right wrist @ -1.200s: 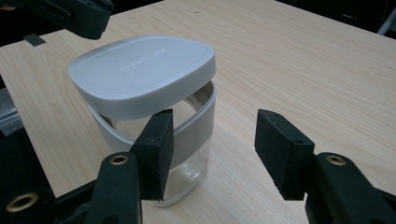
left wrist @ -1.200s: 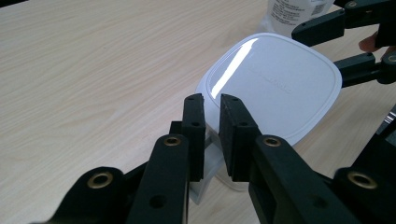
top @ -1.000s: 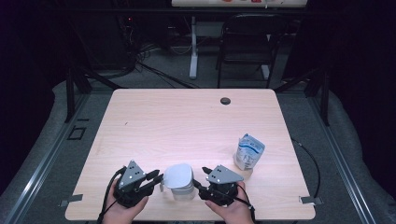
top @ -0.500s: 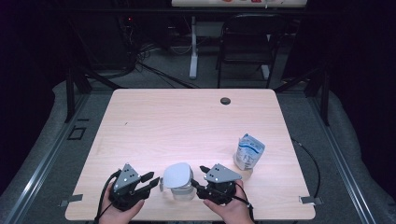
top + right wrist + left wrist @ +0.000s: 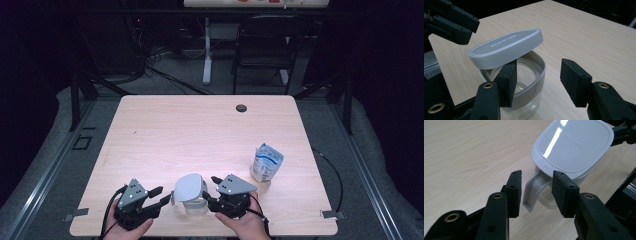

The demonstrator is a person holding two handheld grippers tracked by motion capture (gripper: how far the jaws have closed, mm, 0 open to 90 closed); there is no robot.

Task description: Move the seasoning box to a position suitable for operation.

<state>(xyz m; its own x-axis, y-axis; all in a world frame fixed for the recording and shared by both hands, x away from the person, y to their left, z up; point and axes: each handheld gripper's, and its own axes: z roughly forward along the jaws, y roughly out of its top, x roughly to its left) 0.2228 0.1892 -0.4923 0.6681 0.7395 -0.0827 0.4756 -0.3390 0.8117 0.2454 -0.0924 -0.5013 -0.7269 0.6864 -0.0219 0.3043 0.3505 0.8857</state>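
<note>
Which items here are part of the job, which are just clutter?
In the job: jug, its white lid lifted askew, jug handle, left gripper, right gripper.

Lying about: blue-white pouch, table grommet, chair.

I had wide bare tabletop (image 5: 200, 130) ahead to pass over; near the front edge the lidded jug (image 5: 190, 192) stood between both tools, and the pouch (image 5: 266, 162) blocked the right side.

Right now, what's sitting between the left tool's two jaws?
In the left gripper view, the jug's handle sits between the left tool's jaws, which have just been opening; neither pad touches it.
</note>
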